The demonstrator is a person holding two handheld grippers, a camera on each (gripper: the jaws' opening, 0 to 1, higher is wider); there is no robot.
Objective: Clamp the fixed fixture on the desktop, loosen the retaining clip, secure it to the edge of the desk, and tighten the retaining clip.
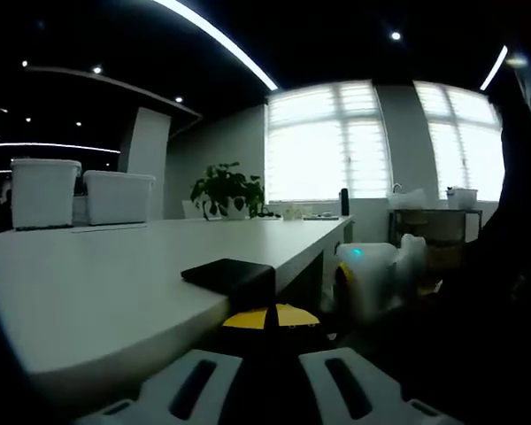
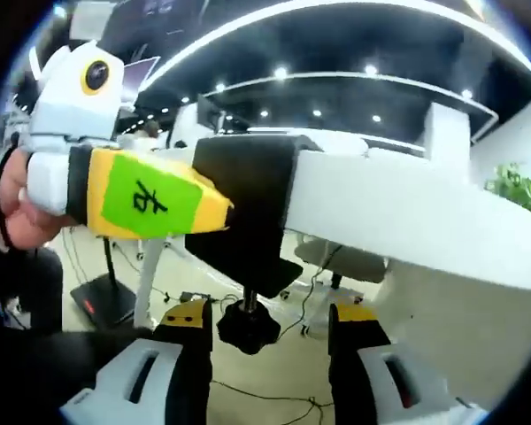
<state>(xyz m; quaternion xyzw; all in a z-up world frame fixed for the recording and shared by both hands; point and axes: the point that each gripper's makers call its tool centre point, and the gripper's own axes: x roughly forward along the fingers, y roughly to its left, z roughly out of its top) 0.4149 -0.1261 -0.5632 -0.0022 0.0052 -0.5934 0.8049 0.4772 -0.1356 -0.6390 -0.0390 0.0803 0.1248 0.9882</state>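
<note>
Now we see the black clamp fixture (image 2: 252, 208) seated over the edge of the white desk (image 2: 407, 212), its top plate lying on the surface and its lower part hanging under the edge; in the left gripper view the same plate shows as a flat dark piece at the near edge of the desk (image 1: 115, 283).

The left gripper (image 2: 159, 204), with its yellow body and green label, comes in from the left of the right gripper view and meets the side of the fixture; we judge that it steadies the fixture against the edge, but whether its jaws really press on it we cannot tell, because in its own view they are only partly seen, with a gap between them.

The right gripper (image 2: 270, 354) waits just under the black round knob (image 2: 250, 328) of the retaining clip; its jaws stand apart on either side of the knob and take hold of nothing yet.

We think this placing serves the last step; the knob must be turned to tighten the clip, so one gripper holds while the other approaches from below.
</note>
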